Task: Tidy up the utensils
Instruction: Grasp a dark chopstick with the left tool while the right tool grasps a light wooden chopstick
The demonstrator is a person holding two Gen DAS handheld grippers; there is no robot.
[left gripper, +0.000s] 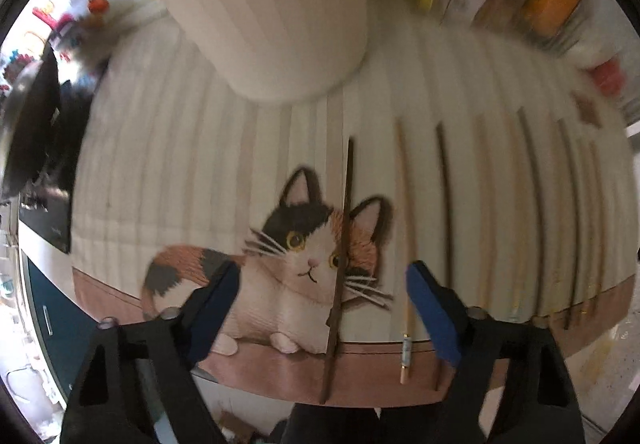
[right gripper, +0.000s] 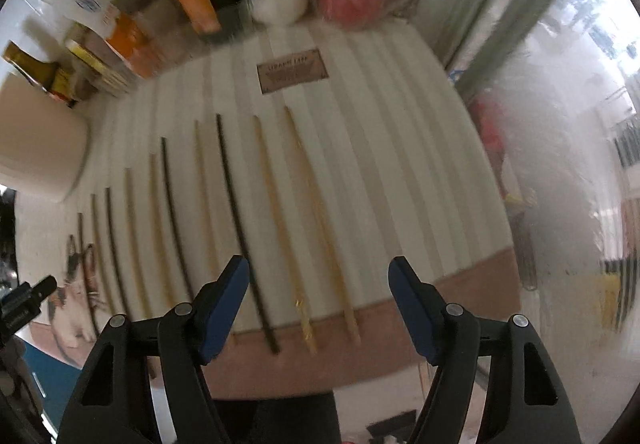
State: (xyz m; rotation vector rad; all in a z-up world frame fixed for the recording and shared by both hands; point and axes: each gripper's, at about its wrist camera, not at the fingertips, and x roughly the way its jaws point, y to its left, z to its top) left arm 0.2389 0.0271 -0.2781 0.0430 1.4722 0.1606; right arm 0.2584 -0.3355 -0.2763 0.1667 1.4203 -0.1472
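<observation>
Left wrist view
Left gripper: points down at the mat, blue pads spread wide, jaws gripping nothing.
Placemat: cream with stripes and a brown lower band, printed with a calico cat, lying on the bench.
Dark chopstick: lies lengthwise across the cat's face, running between the jaws, nearer the middle of the gap, touching neither pad.
Light chopstick: just right of the dark one, with a decorated band near its lower end; it passes close by the inner edge of the right pad.
Second dark chopstick: beyond the light one; its lower part goes behind the right pad.
Further chopsticks: more lie in a row to the right, blurred.
White container: ribbed, standing on the mat above the cat.
Jars and packets: at the far right edge, blurred.

Right wrist view
Right gripper: points down, jaws wide apart and empty.
Row of chopsticks: dark and light sticks side by side, fanning left from the jaws.
Long dark chopstick: runs just inside the left pad.
Two pale chopsticks: lie in the gap between the jaws, clear of both pads.
Label patch: brown, on the mat's far part.
</observation>
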